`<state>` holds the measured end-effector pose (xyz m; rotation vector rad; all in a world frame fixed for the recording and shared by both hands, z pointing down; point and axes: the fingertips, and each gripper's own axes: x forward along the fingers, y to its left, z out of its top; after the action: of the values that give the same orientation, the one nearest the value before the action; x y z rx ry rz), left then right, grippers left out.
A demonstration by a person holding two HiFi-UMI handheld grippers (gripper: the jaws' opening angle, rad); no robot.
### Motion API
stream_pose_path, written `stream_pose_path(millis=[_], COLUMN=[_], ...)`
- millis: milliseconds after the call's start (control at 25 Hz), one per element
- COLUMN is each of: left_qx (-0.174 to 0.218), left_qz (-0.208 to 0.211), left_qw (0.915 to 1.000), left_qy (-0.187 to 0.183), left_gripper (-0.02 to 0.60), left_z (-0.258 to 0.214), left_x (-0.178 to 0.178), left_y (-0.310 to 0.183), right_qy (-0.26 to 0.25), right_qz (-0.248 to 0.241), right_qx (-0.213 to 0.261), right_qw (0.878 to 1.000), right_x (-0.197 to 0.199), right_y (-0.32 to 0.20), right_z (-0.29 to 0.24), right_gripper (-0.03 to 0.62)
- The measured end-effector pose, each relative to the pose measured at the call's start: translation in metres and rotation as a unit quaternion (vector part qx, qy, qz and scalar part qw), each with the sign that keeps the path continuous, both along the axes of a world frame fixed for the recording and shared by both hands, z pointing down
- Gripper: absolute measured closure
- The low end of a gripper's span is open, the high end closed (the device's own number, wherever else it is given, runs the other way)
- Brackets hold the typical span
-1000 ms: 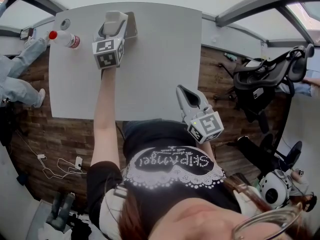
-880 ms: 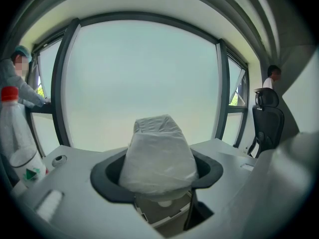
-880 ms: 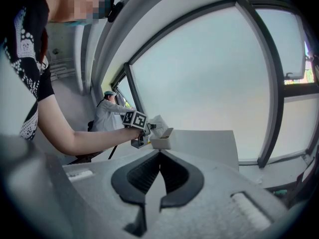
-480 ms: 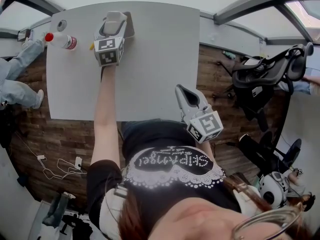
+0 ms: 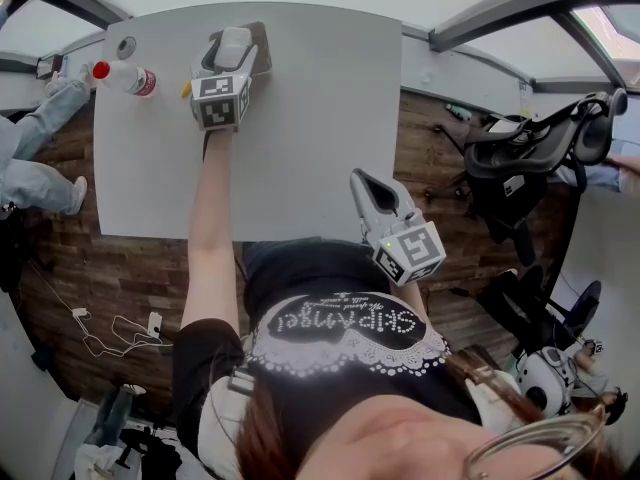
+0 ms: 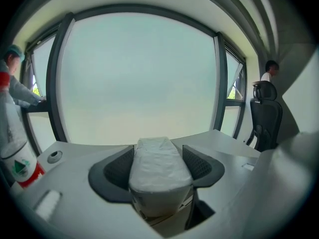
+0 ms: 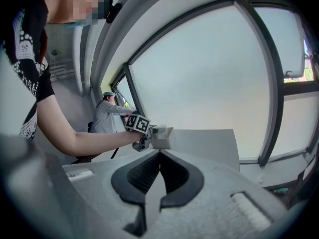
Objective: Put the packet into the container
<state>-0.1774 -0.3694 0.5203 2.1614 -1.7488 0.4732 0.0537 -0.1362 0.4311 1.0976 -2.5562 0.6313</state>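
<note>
As the jaws of the left gripper (image 5: 232, 40) have just been spreading around the white packet (image 6: 158, 166) between them, release into the container (image 5: 262, 43) below seems underway.

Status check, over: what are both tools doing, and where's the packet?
Left tool jaws just opening, packet between them, at the container. Right tool shut, empty. Bottle off to the side, not blocking.

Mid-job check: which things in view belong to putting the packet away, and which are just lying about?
Job in hand: white packet; brown container.

Lying about: red-capped bottle; small round disc; office chair.
</note>
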Motion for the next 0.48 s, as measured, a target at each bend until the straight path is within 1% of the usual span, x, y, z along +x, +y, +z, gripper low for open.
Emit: stream_pose_path(millis=[160,320,480], left_qx=[-0.003,0.008,0.016], left_qz=[0.005,0.005,0.004], left_qw=[1.0,0.9999,0.9999], left_qy=[0.0,0.005,0.001], left_gripper=[0.267,0.267,0.268], left_z=[-0.001,-0.011,-0.021], left_x=[0.001,0.001,-0.001], left_y=[0.001,0.001,0.002], right_qy=[-0.002,0.0,-0.004], right_qz=[-0.001,-0.001,-0.002], right_qx=[0.0,0.001,0.005], right_qw=[1.0,1.0,1.0], right_x=[-0.001,0.0,-0.002], right_y=[0.001,0.001,0.002], right_z=[0.0,-0.002,-0.004], right_gripper=[0.599,0.599,0.599])
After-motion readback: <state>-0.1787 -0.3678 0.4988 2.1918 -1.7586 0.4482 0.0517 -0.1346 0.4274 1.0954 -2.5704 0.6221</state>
